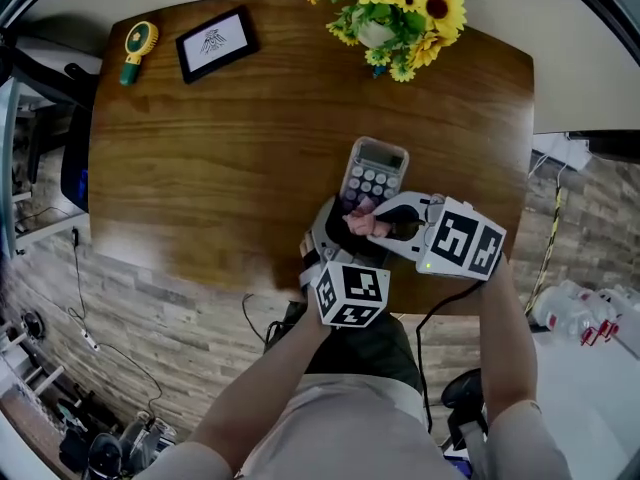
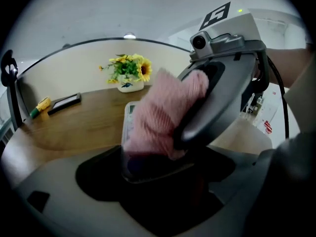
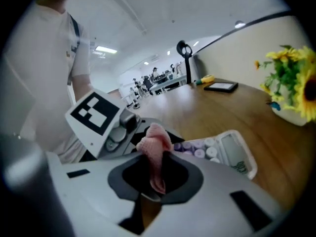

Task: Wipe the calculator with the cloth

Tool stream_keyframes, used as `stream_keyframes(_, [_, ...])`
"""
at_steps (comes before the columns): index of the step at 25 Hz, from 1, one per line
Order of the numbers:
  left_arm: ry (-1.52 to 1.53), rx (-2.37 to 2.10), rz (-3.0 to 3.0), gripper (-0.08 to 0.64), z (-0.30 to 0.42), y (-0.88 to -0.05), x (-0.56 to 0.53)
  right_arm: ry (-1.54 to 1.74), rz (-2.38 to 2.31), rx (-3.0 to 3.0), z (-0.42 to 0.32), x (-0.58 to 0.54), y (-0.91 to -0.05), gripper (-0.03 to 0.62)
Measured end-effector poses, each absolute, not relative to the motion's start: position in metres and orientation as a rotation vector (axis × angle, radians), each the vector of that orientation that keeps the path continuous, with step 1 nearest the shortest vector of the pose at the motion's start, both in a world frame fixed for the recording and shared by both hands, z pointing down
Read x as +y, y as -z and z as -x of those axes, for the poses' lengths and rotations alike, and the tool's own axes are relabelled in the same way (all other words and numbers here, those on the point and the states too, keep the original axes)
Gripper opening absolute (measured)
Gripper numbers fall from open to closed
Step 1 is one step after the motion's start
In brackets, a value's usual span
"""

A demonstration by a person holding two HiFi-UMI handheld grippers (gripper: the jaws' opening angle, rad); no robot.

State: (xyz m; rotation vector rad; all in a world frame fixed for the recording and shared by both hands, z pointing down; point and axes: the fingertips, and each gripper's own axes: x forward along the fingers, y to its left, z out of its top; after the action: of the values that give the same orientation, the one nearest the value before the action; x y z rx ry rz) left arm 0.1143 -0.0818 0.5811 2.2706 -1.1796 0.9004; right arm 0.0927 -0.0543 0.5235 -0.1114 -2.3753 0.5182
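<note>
My right gripper point(image 3: 155, 177) pinches the cloth point(image 3: 154, 143) in its fingers, down on the calculator point(image 1: 374, 173) at the bench's point(image 1: 200, 168) front edge; the left gripper point(image 2: 159, 173) has its fingers clamped on the calculator's near end.

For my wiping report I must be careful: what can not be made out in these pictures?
- Reading on the calculator display: too small in head view, mostly covered by the cloth in left gripper view, blurred in right gripper view.
- Near keys of the calculator: head view, hidden under cloth and right claw.
- Drawing in the frame: too small everywhere.
</note>
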Motion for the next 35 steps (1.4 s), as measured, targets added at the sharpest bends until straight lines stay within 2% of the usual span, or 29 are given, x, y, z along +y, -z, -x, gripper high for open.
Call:
stream_keyframes(6, [-0.901,-1.174,-2.271,0.468,-0.116,-0.581,-0.081,-0.422,0.015,-2.496,-0.085,-0.071,-0.496,0.048])
stream_keyframes(13, [-0.899,-1.179,-2.273,0.468,-0.115,-0.58,-0.082,-0.286,-0.377,-2.551,-0.07,-0.132,-0.494,0.054])
stream_keyframes(20, [-0.901,-1.179,-2.272,0.468,-0.115,-0.58,-0.081,-0.269,-0.369,-2.45,-0.061,-0.14,-0.525,0.054])
stream_keyframes(26, [-0.901,-1.185,-2.273,0.468,-0.114,-0.58,-0.082,-0.15,-0.42,-2.352,-0.077,-0.135,-0.542,0.046])
stream_keyframes(35, [-0.9,-1.187,-2.28,0.468,-0.115,-0.58,-0.082,-0.185,-0.453,-2.256,-0.126,-0.117,-0.545,0.04])
